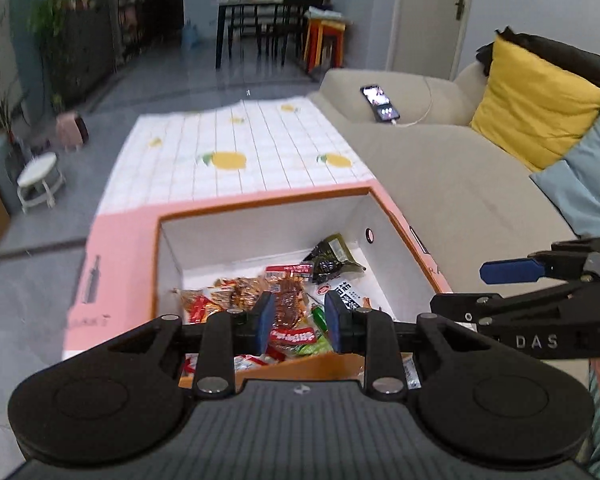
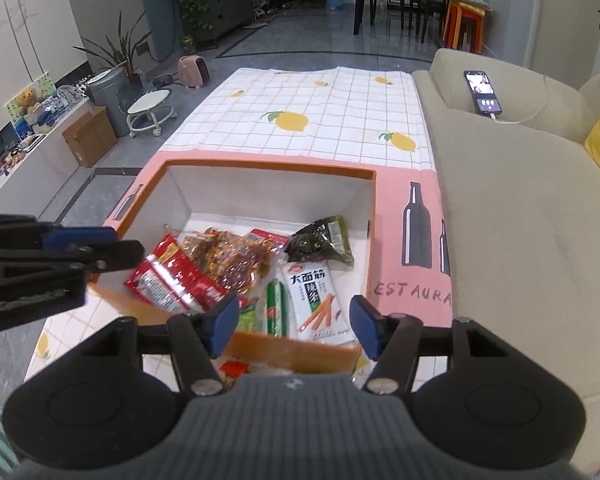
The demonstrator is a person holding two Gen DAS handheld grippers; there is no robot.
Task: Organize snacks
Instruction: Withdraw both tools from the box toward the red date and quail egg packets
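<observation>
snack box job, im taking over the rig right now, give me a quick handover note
Left gripper: open, empty, above the near end of the box.
Right gripper: open, empty, above the box's near edge.
Orange box: on the table, holding the red packets, white gluten-strip pack, green sausage and dark seaweed pack.
Left: a few packets lie on the cloth outside the near wall; put them in.

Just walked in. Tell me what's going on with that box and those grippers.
A person holds a hand-held gripper in each hand over an orange-rimmed box on a lemon-print tablecloth. The box already holds a pile of snack packets, among them a white strip-snack packet, a red packet and a dark green one. The left hand-held gripper and right hand-held gripper are both open and empty above the pile.
</observation>
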